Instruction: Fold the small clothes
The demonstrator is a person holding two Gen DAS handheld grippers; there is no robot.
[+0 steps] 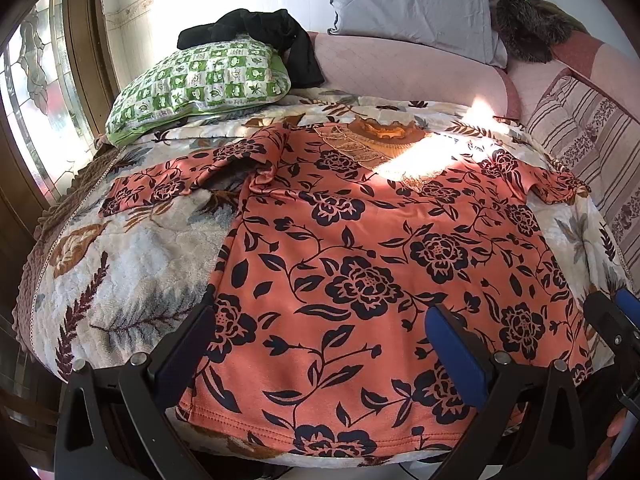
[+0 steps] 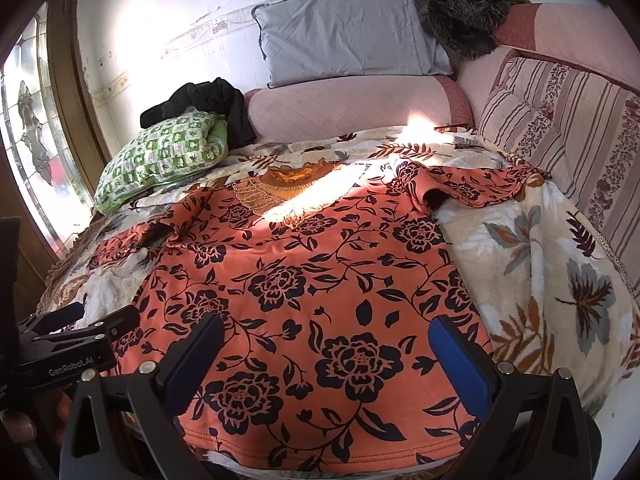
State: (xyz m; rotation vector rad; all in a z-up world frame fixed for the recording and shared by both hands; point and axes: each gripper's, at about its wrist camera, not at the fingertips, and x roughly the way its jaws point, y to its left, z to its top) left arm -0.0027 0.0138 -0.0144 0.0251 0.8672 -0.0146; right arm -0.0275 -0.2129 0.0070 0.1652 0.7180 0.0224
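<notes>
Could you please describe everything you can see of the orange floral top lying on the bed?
The orange floral top is a short-sleeved garment of soft, knit-looking fabric printed with dark navy roses, leaves and vines. It lies spread flat, unfolded, on the leaf-patterned blanket, hem nearest the cameras, neckline far. The neckline shows a ruffled orange collar with a lacy tan panel, crossed by a sunlight patch. Both sleeves point outward, slightly rumpled. The left gripper and right gripper are open over the hem, gripping nothing.
</notes>
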